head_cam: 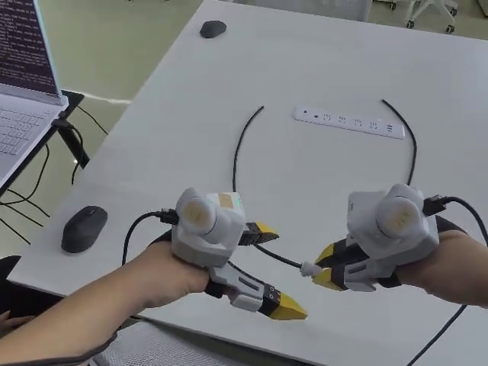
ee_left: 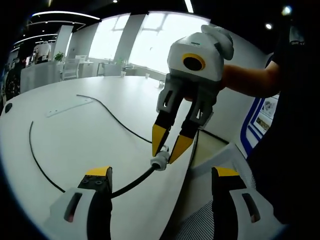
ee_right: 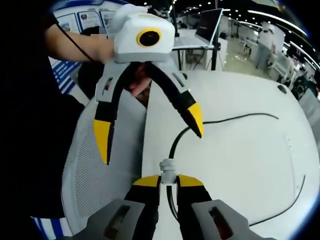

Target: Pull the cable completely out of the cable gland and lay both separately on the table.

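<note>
As I judge it, nothing is finished yet. The cable (ee_right: 220, 120) is still threaded through the gland (ee_right: 168, 170), and black length shows on both sides of the gland in my right gripper view. My right gripper (head_cam: 320, 268) is pinched shut on the gland near the front edge of the table (head_cam: 320, 61). My left gripper (head_cam: 278, 268) stands wide and holds nothing. The cable passes between its jaws, just beside the gland.

In the head view the gland lies at 3 o'clock from the left gripper. The cable leaves it toward 10 o'clock, then curves off toward 12 across the table.

Left to do: grip the cable, draw it right out, and lay both down apart.
</note>
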Tool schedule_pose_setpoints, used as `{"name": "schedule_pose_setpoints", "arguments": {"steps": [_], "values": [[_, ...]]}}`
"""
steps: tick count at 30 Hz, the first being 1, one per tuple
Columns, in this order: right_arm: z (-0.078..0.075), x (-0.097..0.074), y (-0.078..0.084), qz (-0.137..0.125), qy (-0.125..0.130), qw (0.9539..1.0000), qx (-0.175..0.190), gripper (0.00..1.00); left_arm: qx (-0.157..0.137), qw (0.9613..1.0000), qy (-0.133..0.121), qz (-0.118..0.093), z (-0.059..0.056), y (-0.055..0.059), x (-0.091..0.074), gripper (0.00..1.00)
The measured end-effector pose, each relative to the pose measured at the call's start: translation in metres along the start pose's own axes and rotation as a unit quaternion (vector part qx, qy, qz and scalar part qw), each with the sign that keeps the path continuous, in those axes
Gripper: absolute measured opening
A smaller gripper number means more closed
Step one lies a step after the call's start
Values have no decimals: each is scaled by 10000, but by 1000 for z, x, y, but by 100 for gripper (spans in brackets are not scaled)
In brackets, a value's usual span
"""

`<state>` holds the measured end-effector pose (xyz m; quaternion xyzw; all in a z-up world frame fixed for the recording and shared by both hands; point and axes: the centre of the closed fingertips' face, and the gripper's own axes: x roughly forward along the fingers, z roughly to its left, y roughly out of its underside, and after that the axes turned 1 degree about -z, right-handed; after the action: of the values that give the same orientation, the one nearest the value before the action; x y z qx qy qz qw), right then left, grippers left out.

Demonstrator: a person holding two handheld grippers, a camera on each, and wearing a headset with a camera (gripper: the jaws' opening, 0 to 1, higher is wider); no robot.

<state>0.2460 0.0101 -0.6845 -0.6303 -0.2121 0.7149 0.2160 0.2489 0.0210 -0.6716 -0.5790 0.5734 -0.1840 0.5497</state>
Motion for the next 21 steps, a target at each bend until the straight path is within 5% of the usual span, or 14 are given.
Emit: {"name": "schedule_pose_setpoints", "arguments": {"steps": [21], "values": [[8,-4,-3,-92,-80,9986,-517,6,74,9992,388,-42,-5,-1,15,40]]}}
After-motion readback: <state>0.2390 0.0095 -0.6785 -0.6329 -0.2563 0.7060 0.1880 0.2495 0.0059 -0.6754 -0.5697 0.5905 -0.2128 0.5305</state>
